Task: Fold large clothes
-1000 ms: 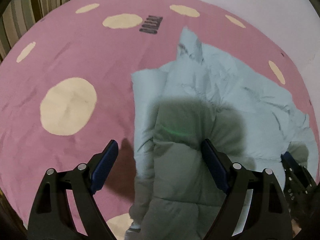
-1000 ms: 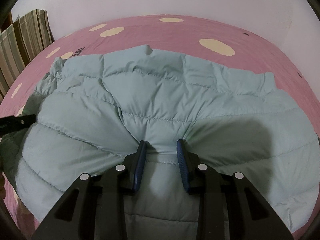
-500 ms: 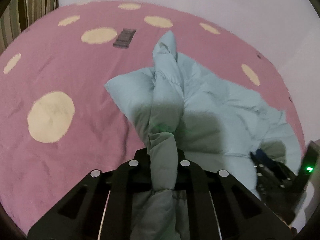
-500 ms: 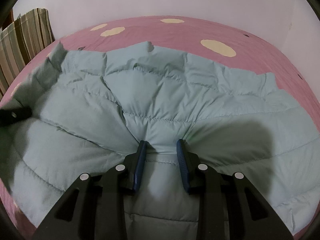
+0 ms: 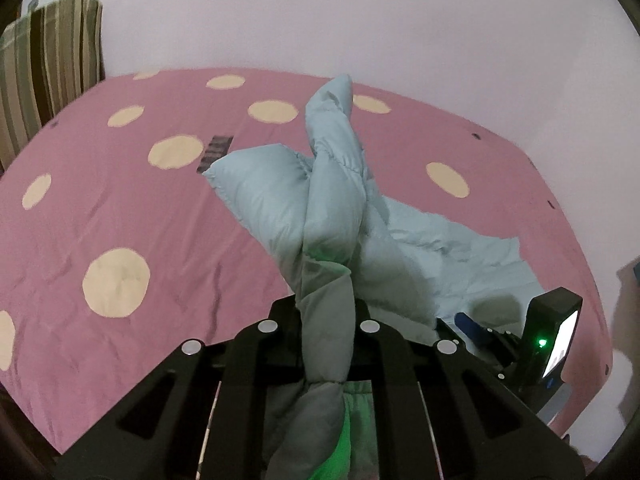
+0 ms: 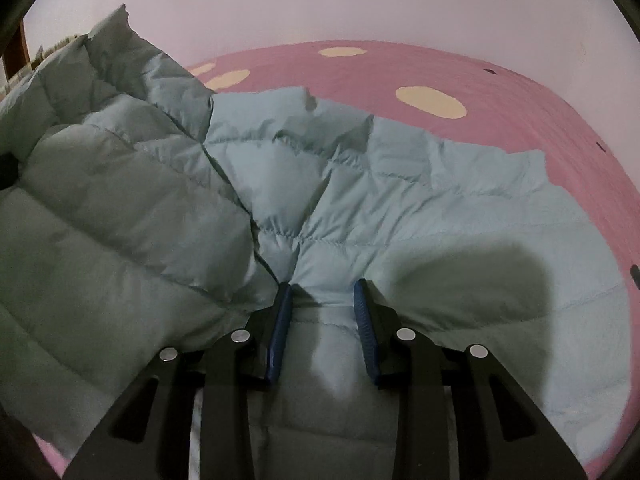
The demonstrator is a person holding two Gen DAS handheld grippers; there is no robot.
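Observation:
A pale blue-green puffy jacket [image 5: 332, 184] lies on a pink bed. My left gripper [image 5: 326, 312] is shut on a bunched fold of its side and holds it up off the bed, so the padded fabric stands tall in front of the camera. In the right wrist view that raised side of the jacket [image 6: 120, 208] leans over the flat part. My right gripper [image 6: 322, 312] is shut on a fold near the jacket's near edge, with creases running out from its blue pads [image 6: 280, 320]. The right gripper [image 5: 480, 328] also shows low right in the left wrist view.
The pink sheet [image 5: 120, 220] with cream dots covers the bed, with bare sheet left of the jacket. A small dark label [image 5: 216, 148] lies on it. A striped cushion [image 5: 48, 60] stands at the far left. A pale wall [image 5: 360, 20] runs behind the bed.
My left gripper went from open around the jacket's side to shut on it, then rose, lifting that side off the bed. The right gripper kept its hold and stayed in place.

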